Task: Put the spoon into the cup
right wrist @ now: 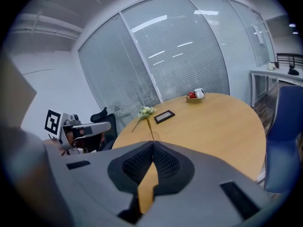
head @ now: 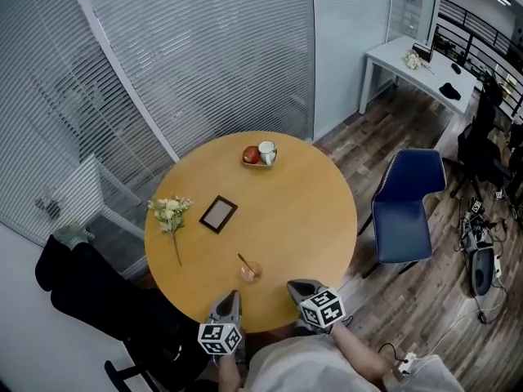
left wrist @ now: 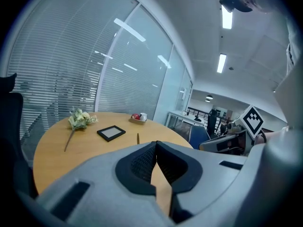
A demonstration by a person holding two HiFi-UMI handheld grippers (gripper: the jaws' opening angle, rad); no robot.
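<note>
- Slim brown spoon point(head: 243, 261) stands slanted in the small amber cup point(head: 252, 272), its handle leaning out over the rim towards the far left.
- That cup sits on the round wooden table point(head: 310, 211), near its front edge and just ahead of both tools.
- Left gripper point(head: 231, 298) has its jaws pressed together with nothing between them.
- Right gripper point(head: 296, 287) is likewise closed and empty.
- Judged from this, the placing looks done; nothing seems left beyond drawing the tools away.
</note>
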